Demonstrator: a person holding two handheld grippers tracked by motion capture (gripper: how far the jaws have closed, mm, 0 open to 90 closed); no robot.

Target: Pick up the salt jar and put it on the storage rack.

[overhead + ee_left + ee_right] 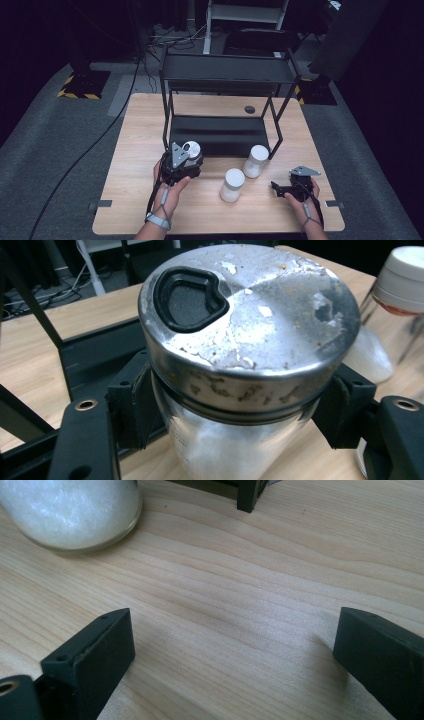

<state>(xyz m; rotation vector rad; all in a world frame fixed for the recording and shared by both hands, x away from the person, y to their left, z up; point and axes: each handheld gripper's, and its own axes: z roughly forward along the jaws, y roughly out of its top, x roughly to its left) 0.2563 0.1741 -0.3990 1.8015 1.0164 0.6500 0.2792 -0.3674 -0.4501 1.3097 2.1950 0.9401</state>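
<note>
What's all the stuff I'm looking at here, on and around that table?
Table: one, light wood, centre of the room.
Shelf rack: one, black metal, two tiers, at the table's back half.
Metal-lidded jar: one, clear glass with a worn silver lid and white contents, clamped in the left claw by the rack's lower tier.
White-capped jars: two, clear with white contents, standing free on the table; one near the rack's front right leg, one closer to the person.
Small dark round thing: one, on the table behind the rack; too small to identify.
Cables: black, across the grey floor at left.
Left claw: black, shut on the jar.
Right claw: black, open, low over bare wood.
</note>
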